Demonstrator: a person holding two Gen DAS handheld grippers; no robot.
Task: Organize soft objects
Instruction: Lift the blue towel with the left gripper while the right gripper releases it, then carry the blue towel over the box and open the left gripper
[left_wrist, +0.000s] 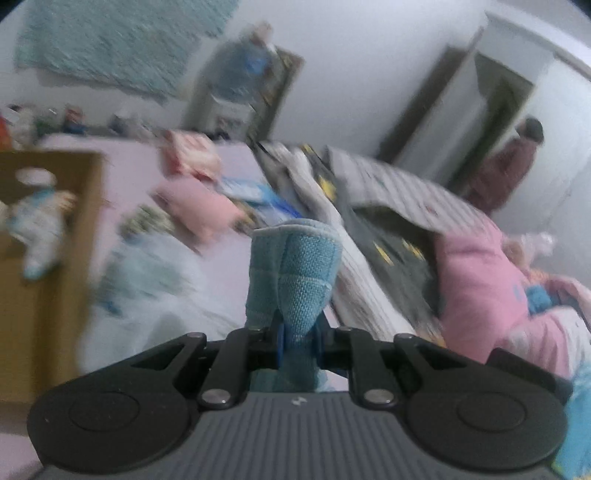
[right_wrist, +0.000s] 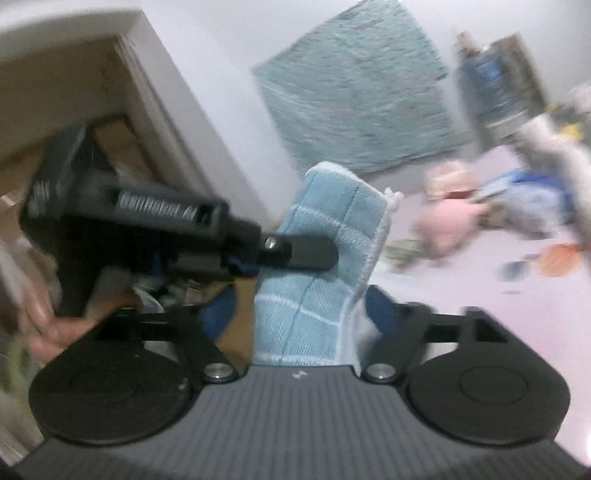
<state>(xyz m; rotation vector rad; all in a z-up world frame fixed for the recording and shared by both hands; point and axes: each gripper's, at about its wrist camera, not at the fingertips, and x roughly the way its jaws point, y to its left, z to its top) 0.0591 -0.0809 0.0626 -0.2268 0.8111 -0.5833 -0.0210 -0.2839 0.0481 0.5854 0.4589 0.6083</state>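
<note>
Left gripper (left_wrist: 295, 332) clamps blue cloth (left_wrist: 295, 273); right gripper (right_wrist: 301, 314) gapes; cardboard box (left_wrist: 40, 258) seemingly holds a doll (left_wrist: 37, 225).

White wall (left_wrist: 351, 74) w/ open doorway (left_wrist: 495, 122), rm dim.

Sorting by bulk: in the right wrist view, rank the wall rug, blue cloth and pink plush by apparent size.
1. Wall rug
2. Blue cloth, though nearness to the camera inflates it
3. Pink plush

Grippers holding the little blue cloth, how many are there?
1. The left hand-held gripper pinches the blue cloth; the right hand-held gripper stands open around it, not pressing.
</note>
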